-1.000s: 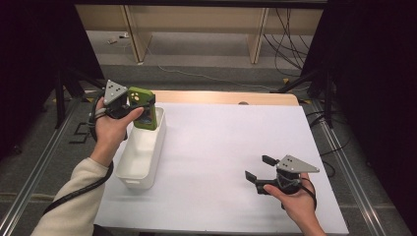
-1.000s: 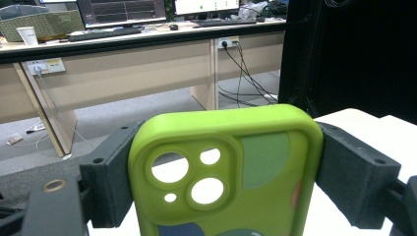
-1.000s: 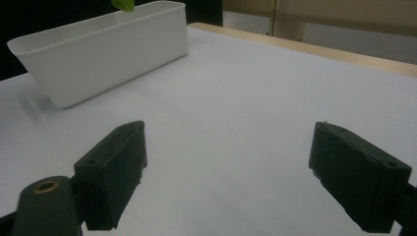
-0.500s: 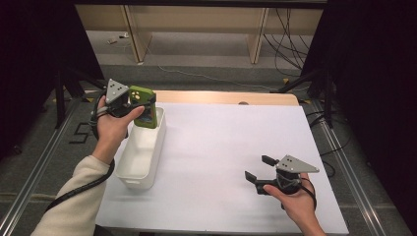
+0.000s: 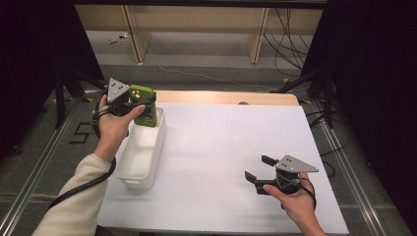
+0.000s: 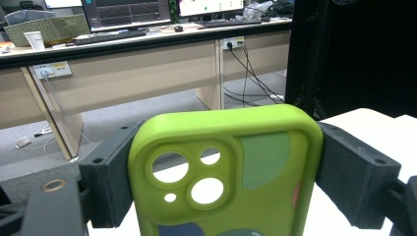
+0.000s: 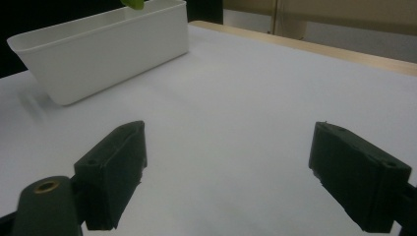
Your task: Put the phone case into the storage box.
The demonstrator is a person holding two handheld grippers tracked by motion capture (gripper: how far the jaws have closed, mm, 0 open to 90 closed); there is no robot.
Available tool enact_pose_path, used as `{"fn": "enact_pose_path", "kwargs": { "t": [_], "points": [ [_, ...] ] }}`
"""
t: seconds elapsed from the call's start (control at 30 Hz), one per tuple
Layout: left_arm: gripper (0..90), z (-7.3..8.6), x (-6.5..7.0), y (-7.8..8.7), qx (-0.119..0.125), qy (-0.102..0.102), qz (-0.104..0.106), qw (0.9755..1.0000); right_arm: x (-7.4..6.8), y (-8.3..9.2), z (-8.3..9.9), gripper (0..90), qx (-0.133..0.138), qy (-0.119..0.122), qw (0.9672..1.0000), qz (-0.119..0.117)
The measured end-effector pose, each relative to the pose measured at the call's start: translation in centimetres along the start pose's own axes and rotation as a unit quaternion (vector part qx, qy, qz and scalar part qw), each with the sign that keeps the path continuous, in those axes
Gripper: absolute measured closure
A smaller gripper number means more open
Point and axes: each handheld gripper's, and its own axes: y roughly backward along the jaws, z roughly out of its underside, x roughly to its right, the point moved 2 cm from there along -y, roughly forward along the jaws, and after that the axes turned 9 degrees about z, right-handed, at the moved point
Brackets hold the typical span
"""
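Note:
A lime-green phone case (image 5: pixel 145 105) with round camera cut-outs hangs over the far end of a white oblong bin (image 5: pixel 142 150). My left gripper (image 5: pixel 142 104) is shut on it. In the left gripper view both black jaws press the sides of the phone case (image 6: pixel 226 172), which stands upright. At the near right of the white table my right gripper (image 5: pixel 259 168) rests low and open, pointing left. Its jaws stand wide apart with bare table between them in the right gripper view, my right gripper (image 7: pixel 228 172) facing the bin (image 7: pixel 98 49).
The white tabletop (image 5: pixel 221 147) has a wooden strip (image 5: pixel 226 97) along its far edge. Metal rails run down both sides. Beyond the table stand desks with cables (image 5: pixel 285 44) on the floor. Dark screens close off left and right.

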Motion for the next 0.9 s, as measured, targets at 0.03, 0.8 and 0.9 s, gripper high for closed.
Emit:
{"fn": "enact_pose_path", "kwargs": {
  "t": [0.03, 0.8, 0.9],
  "points": [
    [17.4, 0.03, -0.06, -0.02, 0.000, 0.000, 0.000, 1.0000, 0.01, 0.01, 0.00, 15.6, 0.000, -0.001, 1.0000, 0.000],
    [17.4, 0.41, -0.44, -0.81, 0.001, -0.003, -0.003, 1.0000, -0.02, -0.10, 0.08, 15.8, -0.002, -0.002, 1.0000, -0.002],
    [17.4, 0.44, -0.48, -0.96, 0.002, -0.003, -0.004, 1.0000, -0.06, -0.10, 0.11, 15.8, -0.001, -0.002, 1.0000, -0.002]
  ]
}}
